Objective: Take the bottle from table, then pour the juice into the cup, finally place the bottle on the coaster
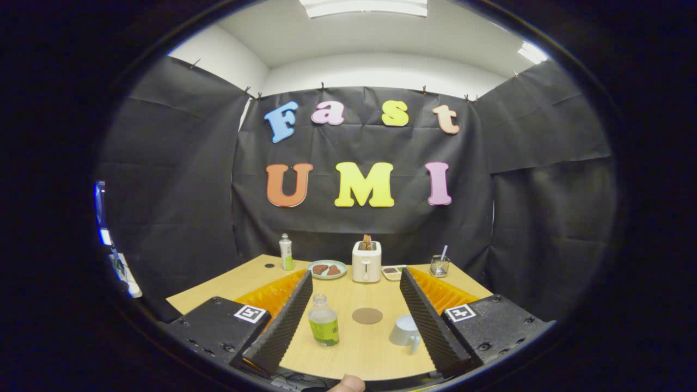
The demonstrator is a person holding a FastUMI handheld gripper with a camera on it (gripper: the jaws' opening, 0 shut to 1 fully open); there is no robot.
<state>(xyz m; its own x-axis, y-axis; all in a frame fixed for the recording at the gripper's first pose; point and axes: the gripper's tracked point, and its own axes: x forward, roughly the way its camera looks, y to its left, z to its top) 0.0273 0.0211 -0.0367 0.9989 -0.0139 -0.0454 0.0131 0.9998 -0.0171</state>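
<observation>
The tongs point(356, 326) stand wide apart above the near part of the wooden bench point(375, 356), gripping nothing; their two ribbed black fingers point(283, 326) slope inward toward the far side, with orange backing behind each.

Between the fingers, close to the left one, the bottle point(323, 320) stands upright on the bench. It is clear, carries a green label, and has a small clear cap; it touches neither finger. Just beyond it and a little toward the right finger lies the round brown coaster point(367, 316), flat on the wood and apart from the bottle. Nearer the right finger, the pale cup point(405, 330) rests with its handle pointing toward the near edge; the finger's edge partly overlaps it, and whether they touch cannot be told.

Farther ahead, beyond the fingertips, a white toaster point(366, 262) stands roughly in line with the gap, with a slice of toast showing in its slot. To its left sits a pale green plate point(326, 269) holding dark pieces of food, and farther left a second bottle point(286, 252), white-capped with a green label, stands upright. To the toaster's right is a small patterned dish point(393, 272), then a clear glass point(439, 265) with a utensil leaning in it.

At the near edge, below the gap, a fingertip point(347, 384) of the person holding the device shows.
</observation>
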